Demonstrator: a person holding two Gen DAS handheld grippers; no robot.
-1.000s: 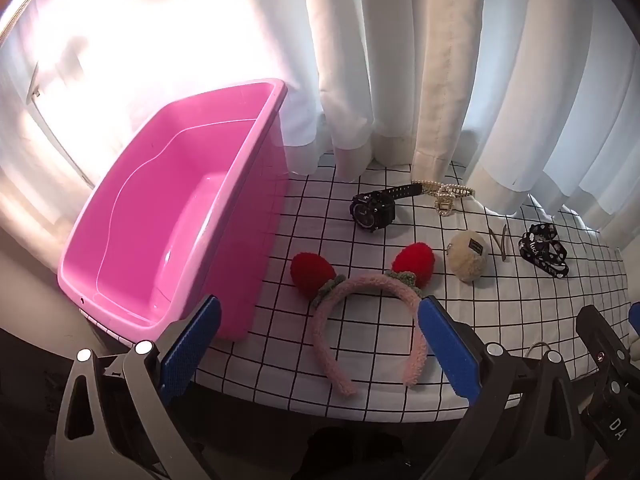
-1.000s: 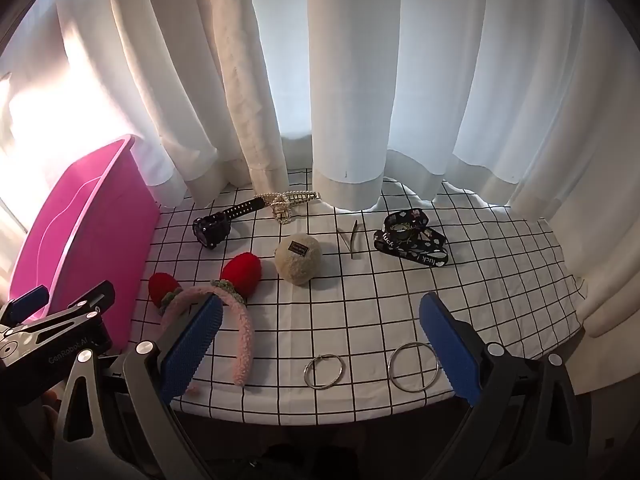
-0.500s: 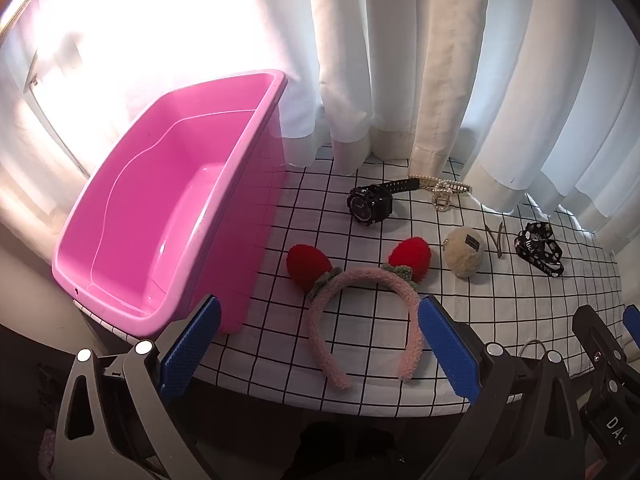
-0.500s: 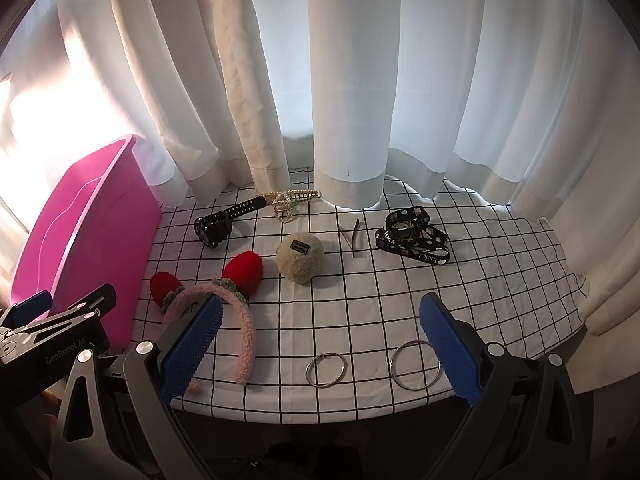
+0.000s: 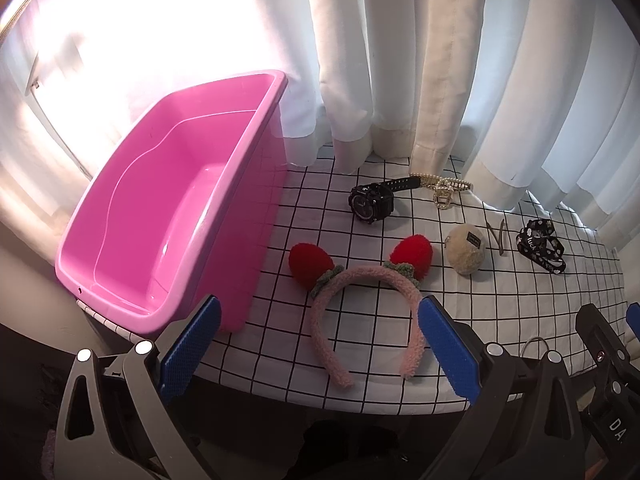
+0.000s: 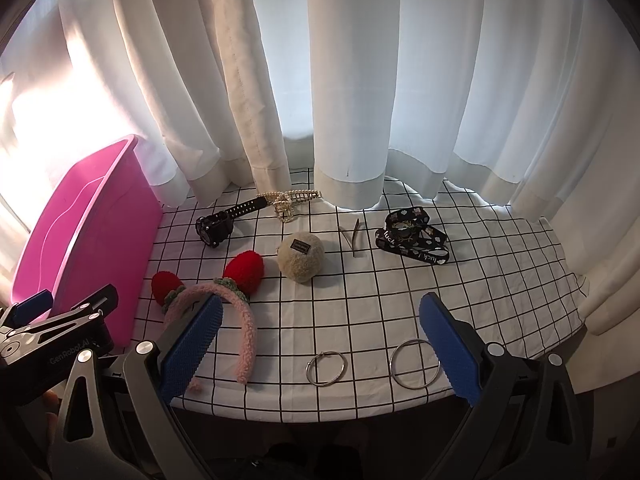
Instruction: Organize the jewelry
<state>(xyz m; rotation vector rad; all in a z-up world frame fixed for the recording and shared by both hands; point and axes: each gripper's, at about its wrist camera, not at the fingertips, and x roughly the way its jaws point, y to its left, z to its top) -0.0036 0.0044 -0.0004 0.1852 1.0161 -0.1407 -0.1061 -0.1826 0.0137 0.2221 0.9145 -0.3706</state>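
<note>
We had the left claw (image 5: 318, 338) spread wide, blue pads far apart, holding nothing and touching nothing; it hung at the near edge of the surface (image 5: 520, 280), with the pink headband (image 5: 362, 312) framed between its fingers. The right claw (image 6: 320, 340) was just as wide open and just as empty, poised over the near edge with two silver rings (image 6: 324, 368) lying on the checked cloth between its pads.

We took the pink headband as our landmark. It was fuzzy, arched, with its open ends toward us, and two red strawberry puffs (image 5: 412, 252) sat on its top curve with green leafy collars. To its left stood the pink tub (image 5: 168, 216), just beside it, with nothing visible inside. Beyond the headband, toward the white curtains (image 5: 400, 60), a black watch (image 5: 370, 202) lay with its strap running off to the right, and a pearl and gold piece (image 5: 442, 190) lay at the end of that strap; we could not tell whether they touched. To the headband's right rested a beige fluffy ball (image 5: 466, 248) with a small dark label, near the right strawberry. Further right lay a thin metal hair clip (image 5: 500, 234), then a black printed ribbon (image 5: 540, 246), well apart from the headband.
</note>
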